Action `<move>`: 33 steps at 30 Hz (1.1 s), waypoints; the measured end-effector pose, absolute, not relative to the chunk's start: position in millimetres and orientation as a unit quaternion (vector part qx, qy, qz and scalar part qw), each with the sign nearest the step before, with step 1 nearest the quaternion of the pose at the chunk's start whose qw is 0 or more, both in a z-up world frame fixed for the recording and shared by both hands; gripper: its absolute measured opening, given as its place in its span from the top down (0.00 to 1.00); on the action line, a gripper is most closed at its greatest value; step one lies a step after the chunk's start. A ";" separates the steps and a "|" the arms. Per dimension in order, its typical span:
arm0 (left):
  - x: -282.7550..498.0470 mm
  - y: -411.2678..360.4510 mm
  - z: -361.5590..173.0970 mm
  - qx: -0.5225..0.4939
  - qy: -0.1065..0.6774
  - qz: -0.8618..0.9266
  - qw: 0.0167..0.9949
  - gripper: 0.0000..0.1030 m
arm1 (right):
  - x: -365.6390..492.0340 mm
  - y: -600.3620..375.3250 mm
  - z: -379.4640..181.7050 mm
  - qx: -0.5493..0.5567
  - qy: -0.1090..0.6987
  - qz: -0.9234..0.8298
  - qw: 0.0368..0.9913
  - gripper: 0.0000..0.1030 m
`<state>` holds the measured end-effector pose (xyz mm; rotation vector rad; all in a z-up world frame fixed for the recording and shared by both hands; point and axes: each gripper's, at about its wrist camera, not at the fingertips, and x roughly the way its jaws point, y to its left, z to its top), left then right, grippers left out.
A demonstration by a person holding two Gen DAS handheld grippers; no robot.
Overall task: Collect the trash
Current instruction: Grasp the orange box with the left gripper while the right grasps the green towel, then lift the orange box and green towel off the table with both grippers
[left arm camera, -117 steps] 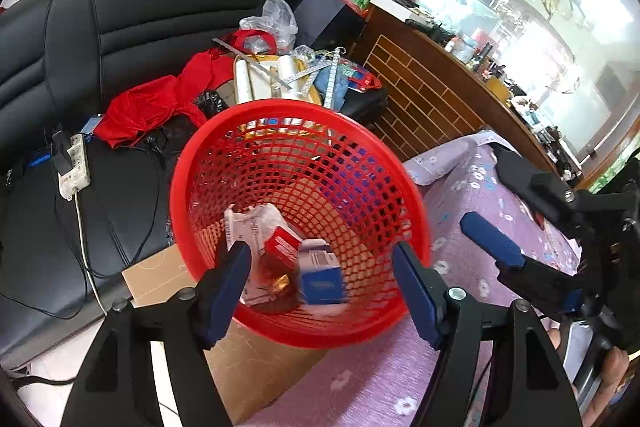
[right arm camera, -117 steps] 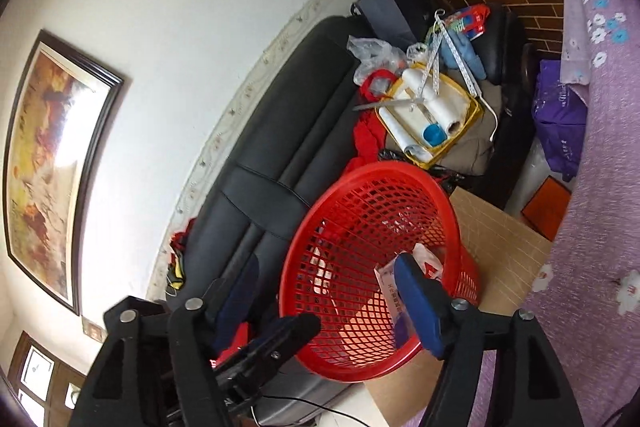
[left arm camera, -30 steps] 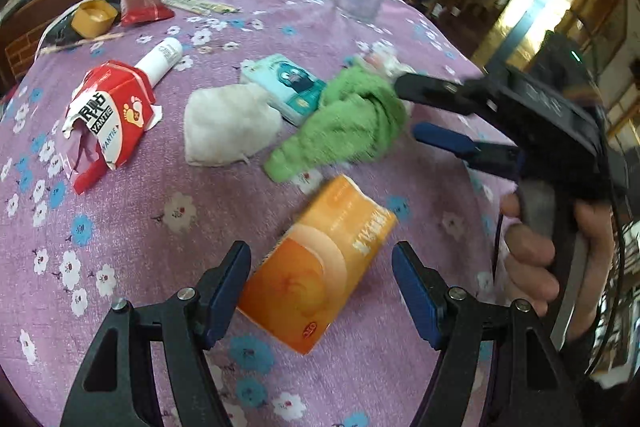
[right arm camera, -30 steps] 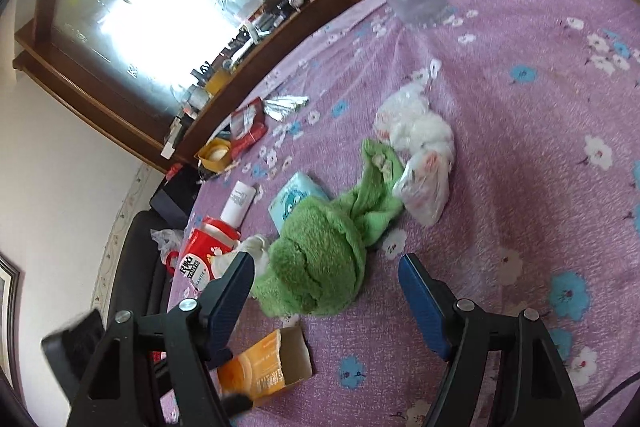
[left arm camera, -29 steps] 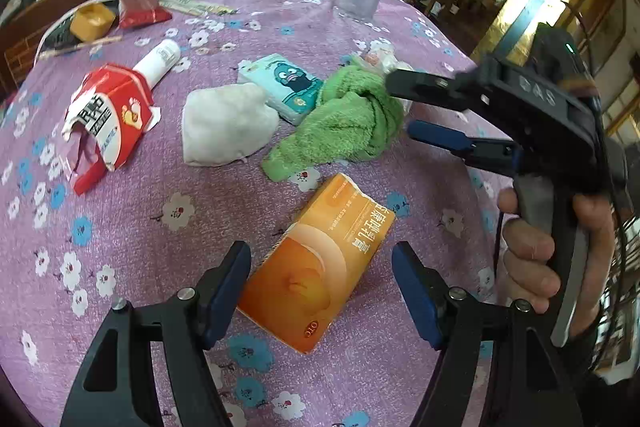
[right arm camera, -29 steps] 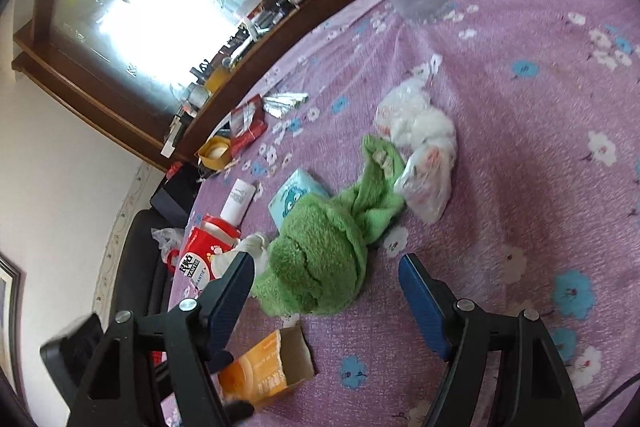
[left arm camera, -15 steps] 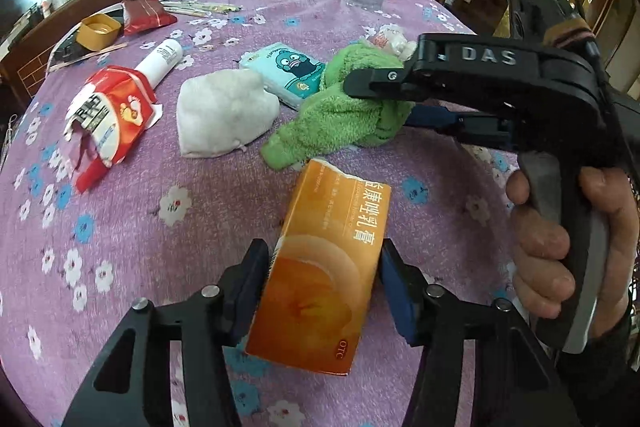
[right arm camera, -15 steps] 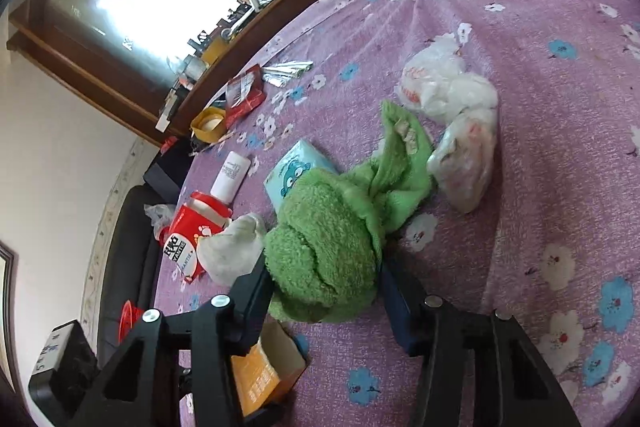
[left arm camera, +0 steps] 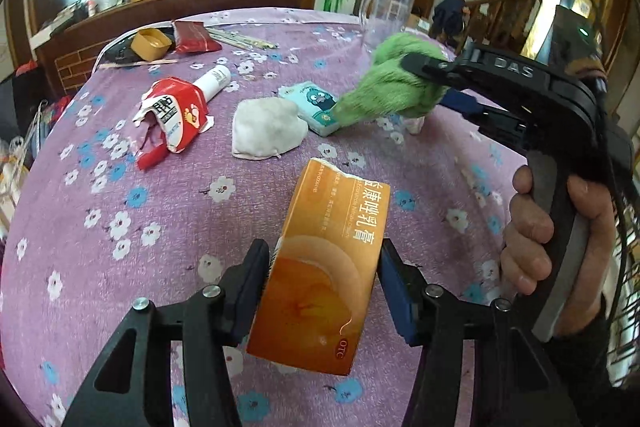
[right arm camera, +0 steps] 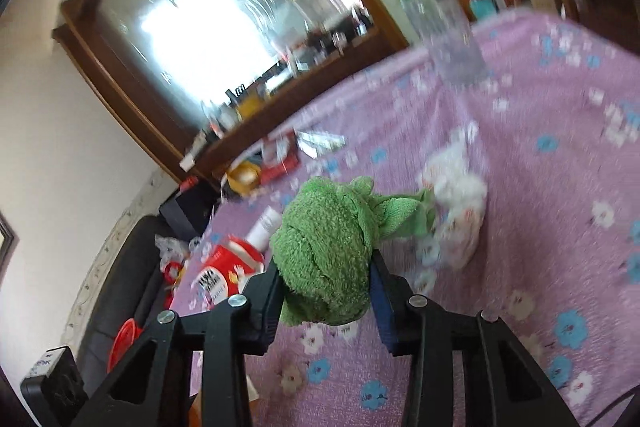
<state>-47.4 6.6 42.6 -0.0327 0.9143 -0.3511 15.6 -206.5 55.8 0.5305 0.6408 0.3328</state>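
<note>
**Both claws loaded up over the purple desk**

So right now the left claw (left arm camera: 322,291) is pinched tight on an orange box (left arm camera: 326,275), one finger pressed on each side. The box's torn-open end points away toward 12 o'clock, and it looks tilted up off the flowery purple desk (left arm camera: 120,227).

The right claw (right arm camera: 326,291) is squeezed onto a green towel (right arm camera: 330,259), bunched into a fat wad between the fingers. From the left camera the towel (left arm camera: 394,83) hangs up in the air around 1 o'clock, its tail drooping down toward a small teal packet (left arm camera: 312,103). You can see the person's right hand (left arm camera: 556,227) wrapped around the handle at 3 o'clock.

Stuff lying on the desk: a white crumpled wad (left arm camera: 268,131) just beside the teal packet at 12 o'clock, a ripped red-and-white carton (left arm camera: 172,119) at 11 o'clock with a white tube (left arm camera: 212,81) touching its far end. Further back there's a red pouch (left arm camera: 194,37), a yellow lid (left arm camera: 151,43) and a clear glass mug (left arm camera: 386,17) near the far edge. In the right view a crumpled white plastic bag (right arm camera: 456,215) sits just past the towel, pretty blurry.
</note>
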 end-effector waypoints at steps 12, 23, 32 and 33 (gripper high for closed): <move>-55.0 11.4 60.9 -0.046 0.424 -0.176 0.887 0.45 | -13.4 -198.6 89.4 0.236 0.222 0.183 0.928 0.59; -57.0 18.4 68.7 -0.068 0.419 -0.176 0.888 0.45 | -19.6 -206.8 90.5 0.253 0.202 0.188 0.927 0.59; -56.9 18.2 66.5 -0.071 0.425 -0.177 0.885 0.45 | -17.1 -205.4 89.2 0.253 0.208 0.197 0.924 0.59; -56.9 18.3 66.5 -0.071 0.425 -0.176 0.885 0.45 | -17.3 -205.5 89.3 0.254 0.208 0.197 0.924 0.59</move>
